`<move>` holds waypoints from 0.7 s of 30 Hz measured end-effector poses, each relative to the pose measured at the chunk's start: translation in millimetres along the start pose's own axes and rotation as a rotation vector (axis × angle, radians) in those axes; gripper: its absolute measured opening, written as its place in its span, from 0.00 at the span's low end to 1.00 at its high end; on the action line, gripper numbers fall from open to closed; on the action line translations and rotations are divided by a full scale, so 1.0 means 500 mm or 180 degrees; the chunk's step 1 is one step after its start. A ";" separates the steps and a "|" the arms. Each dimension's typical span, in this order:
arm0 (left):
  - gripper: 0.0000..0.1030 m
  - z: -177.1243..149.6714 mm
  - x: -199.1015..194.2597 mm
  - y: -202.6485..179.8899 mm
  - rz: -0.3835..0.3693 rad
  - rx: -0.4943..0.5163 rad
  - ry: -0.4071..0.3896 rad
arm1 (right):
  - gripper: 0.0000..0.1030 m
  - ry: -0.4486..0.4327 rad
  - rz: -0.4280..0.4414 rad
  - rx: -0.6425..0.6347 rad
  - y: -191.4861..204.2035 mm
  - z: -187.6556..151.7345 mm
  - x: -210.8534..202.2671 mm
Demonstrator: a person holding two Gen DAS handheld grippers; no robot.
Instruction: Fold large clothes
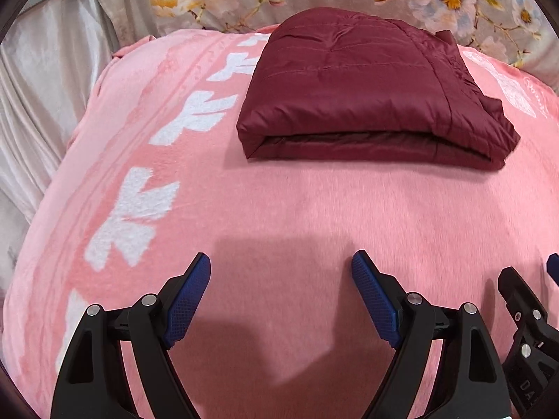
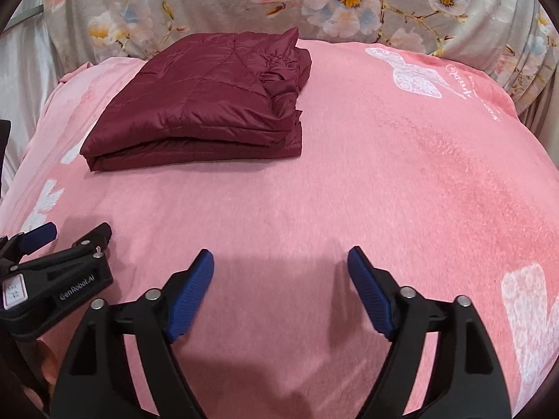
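Note:
A maroon quilted jacket (image 1: 363, 94) lies folded into a thick rectangle on the pink blanket (image 1: 279, 202). It also shows in the right wrist view (image 2: 206, 104), far left of centre. My left gripper (image 1: 281, 265) is open and empty, held over bare blanket well short of the jacket. My right gripper (image 2: 279, 262) is open and empty too, over bare blanket, nearer than the jacket and to its right. The left gripper's body (image 2: 56, 279) shows at the left edge of the right wrist view.
The pink blanket (image 2: 384, 192) with white bow prints covers the bed. A grey floral cover (image 2: 314, 3) lies along the far side. A pale satin curtain (image 1: 45, 87) hangs at the left. The right gripper's edge (image 1: 524, 314) shows at the lower right.

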State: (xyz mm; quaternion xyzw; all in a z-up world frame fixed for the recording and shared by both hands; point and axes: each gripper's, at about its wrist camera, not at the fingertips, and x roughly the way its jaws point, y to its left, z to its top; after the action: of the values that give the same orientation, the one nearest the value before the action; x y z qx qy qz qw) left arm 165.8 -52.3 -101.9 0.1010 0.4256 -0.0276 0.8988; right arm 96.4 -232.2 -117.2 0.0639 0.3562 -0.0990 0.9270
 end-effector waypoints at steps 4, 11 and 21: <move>0.80 -0.025 -0.015 -0.004 0.0034 0.0053 -0.0075 | 0.76 0.0023 0.0010 -0.0002 0.005 -0.019 -0.010; 0.80 -0.054 -0.037 -0.006 0.0028 0.0071 -0.0133 | 0.77 -0.0040 0.0008 -0.0051 0.013 -0.044 -0.033; 0.79 -0.069 -0.048 -0.009 0.0045 0.0085 -0.0192 | 0.78 -0.0071 -0.0085 -0.0103 0.022 -0.059 -0.041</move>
State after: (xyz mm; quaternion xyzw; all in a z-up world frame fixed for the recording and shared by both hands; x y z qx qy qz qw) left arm 123.5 -50.7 -105.5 0.1151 0.3972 -0.0299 0.9100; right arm 64.9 -213.1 -124.8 0.0431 0.3482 -0.1064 0.9304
